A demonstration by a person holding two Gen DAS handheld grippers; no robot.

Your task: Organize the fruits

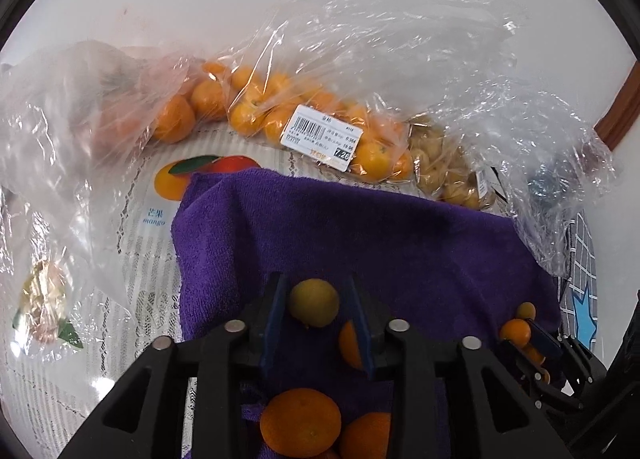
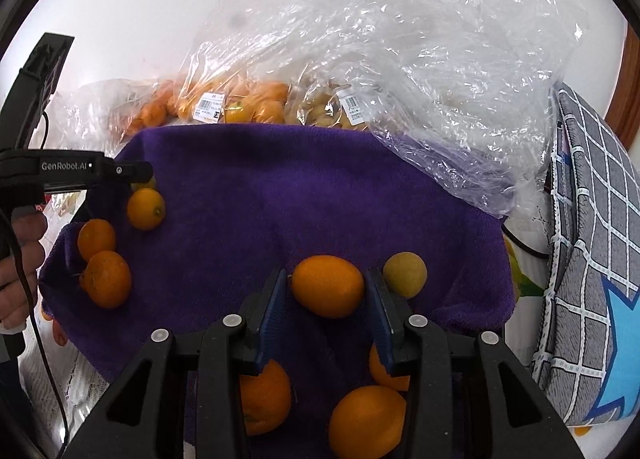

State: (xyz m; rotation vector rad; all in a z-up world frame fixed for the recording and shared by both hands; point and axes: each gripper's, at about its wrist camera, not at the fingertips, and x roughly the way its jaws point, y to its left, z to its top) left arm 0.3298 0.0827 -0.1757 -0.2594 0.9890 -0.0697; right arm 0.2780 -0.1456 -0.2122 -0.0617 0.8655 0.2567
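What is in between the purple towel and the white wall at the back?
In both wrist views, clear plastic bags of fruit lie between the purple towel and the white wall: small orange citrus and pale yellowish fruit.

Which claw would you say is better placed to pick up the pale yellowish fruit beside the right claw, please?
Probably the right claw: the pale fruit lies just outside its right finger. But an orange fruit already sits between its fingers. The left claw is across the purple towel.
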